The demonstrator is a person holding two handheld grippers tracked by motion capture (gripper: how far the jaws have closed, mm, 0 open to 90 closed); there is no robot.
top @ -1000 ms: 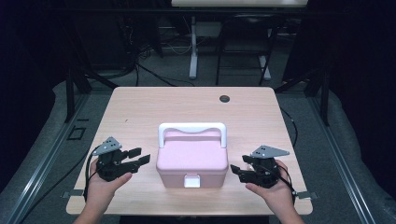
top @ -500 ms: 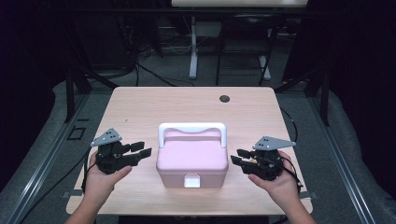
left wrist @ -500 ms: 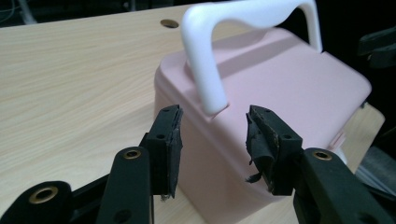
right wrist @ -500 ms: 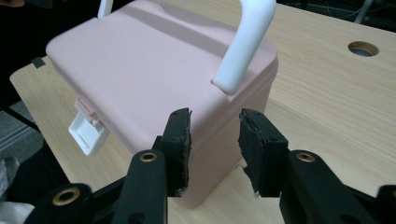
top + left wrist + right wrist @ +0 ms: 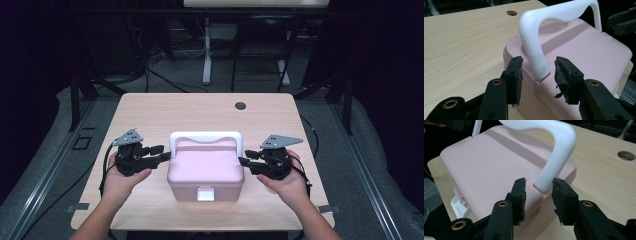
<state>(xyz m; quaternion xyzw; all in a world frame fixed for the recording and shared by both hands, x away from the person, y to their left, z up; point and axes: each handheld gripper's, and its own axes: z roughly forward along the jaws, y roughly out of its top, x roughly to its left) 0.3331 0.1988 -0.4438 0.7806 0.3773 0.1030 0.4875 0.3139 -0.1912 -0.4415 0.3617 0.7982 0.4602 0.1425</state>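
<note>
A pink box (image 5: 205, 170) with a white handle (image 5: 205, 136) raised upright and a white front latch (image 5: 205, 194) sits near the table's front middle. My left gripper (image 5: 161, 153) is open at the box's left side. In the left gripper view its jaws stand either side of the left foot of the handle (image 5: 537, 65), apart from it. My right gripper (image 5: 243, 164) is open at the box's right side. In the right gripper view its jaws flank the right foot of the handle (image 5: 546, 183) without touching it.
The box rests on a light wooden table (image 5: 200, 112) with a round cable hole (image 5: 241, 105) at the back right. Dark floor, cables and table legs lie beyond the far edge. A hand (image 5: 117, 185) holds each gripper from the front edge.
Both grippers have moved forward and inward toward the box, now flanking the handle's feet. The box has not moved.
</note>
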